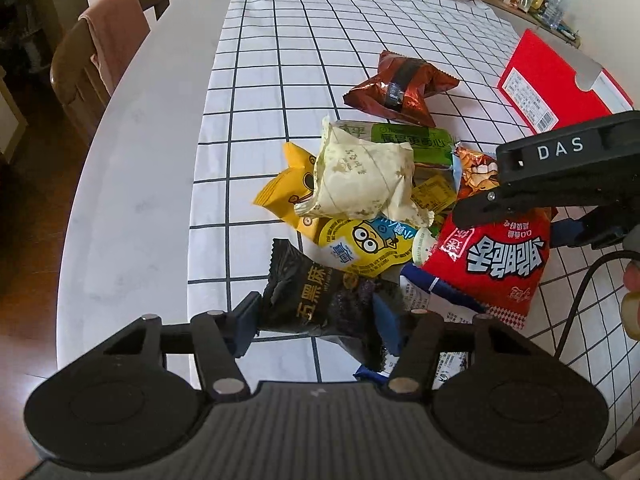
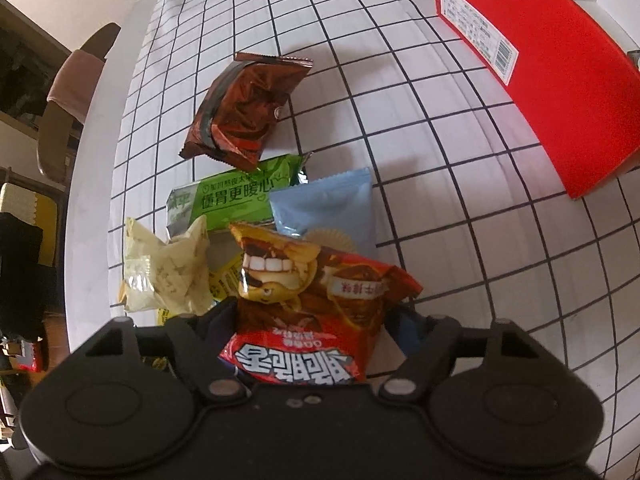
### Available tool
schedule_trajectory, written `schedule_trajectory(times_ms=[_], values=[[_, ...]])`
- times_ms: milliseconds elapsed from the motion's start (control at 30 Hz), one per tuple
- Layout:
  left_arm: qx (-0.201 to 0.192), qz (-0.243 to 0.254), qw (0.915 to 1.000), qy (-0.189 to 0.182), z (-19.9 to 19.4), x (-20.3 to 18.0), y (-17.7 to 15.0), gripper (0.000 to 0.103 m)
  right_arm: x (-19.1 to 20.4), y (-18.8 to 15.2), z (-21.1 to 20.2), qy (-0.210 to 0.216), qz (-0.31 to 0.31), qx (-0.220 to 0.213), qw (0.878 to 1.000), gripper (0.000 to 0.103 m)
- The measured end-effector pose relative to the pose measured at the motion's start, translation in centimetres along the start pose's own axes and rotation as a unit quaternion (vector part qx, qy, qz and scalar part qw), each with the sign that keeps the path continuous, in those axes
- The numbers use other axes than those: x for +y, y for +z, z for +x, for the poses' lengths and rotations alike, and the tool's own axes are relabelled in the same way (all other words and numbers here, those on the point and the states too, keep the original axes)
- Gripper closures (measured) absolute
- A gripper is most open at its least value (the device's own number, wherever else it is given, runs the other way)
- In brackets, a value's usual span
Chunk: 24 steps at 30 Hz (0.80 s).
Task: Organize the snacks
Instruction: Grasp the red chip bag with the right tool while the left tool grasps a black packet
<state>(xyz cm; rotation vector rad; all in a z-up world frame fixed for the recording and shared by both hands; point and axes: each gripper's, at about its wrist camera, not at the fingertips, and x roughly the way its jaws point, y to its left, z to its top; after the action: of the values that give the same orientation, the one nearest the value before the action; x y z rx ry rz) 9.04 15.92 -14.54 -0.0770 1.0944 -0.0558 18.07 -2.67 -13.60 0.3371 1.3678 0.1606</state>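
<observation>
Left gripper (image 1: 316,324), nearest the left wrist camera: blue pads clamped on a black crinkly foil snack packet with gold lettering (image 1: 320,300), one pad at each side of it. Packet sits at the near edge of the snack pile, its lower end over the white tabletop cloth with a dark grid (image 1: 280,60).

Right gripper (image 2: 316,320): a red and orange plastic chip bag with a cartoon face (image 2: 312,300) sits between its pads, bag sides pinched in, so clamped on it. From the left wrist view the same gripper comes in from the right, over the red bag.

Just ahead of the left gripper: yellow round cartoon-printed pouch (image 1: 364,246), cream crumpled paper-like packet with gold stars (image 1: 360,180) on top of the pile, yellow-orange packet (image 1: 284,188) to its left, touching. Ahead of the right gripper: light blue flat sachet (image 2: 328,208), green rectangular packet with white lettering (image 2: 236,200) to the left of it, both just beyond the chip bag. Further ahead, apart from the pile, brown glossy foil packet (image 2: 240,116) lying flat on the cloth.

Red cardboard box with a barcode label (image 2: 540,92) far ahead and right of both grippers, well apart from the pile. Wooden chair with a pink cloth over its back (image 1: 108,48) off the tabletop's left edge.
</observation>
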Motion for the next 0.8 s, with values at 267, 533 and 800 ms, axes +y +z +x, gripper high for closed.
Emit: schedule_trajectory(times_ms=[267, 533, 800], values=[[-0.004, -0.037, 0.9992, -0.01, -0.4, 0.9, -0.5, 0.046, -0.8, -0.2, -0.4, 0.023, 0.002, 0.0, 1.0, 0.033], [-0.009, -0.065, 0.9978, -0.011, -1.1, 1.1, -1.0, 0.049, -1.8, -0.4, -1.0, 0.038, 0.005, 0.001, 0.999, 0.034], [-0.019, -0.07, 0.9973, -0.006, -2.2, 0.5, -0.9, 0.058, -3.4, 0.1, -3.1, 0.057, 0.002, -0.014, 0.998, 0.034]])
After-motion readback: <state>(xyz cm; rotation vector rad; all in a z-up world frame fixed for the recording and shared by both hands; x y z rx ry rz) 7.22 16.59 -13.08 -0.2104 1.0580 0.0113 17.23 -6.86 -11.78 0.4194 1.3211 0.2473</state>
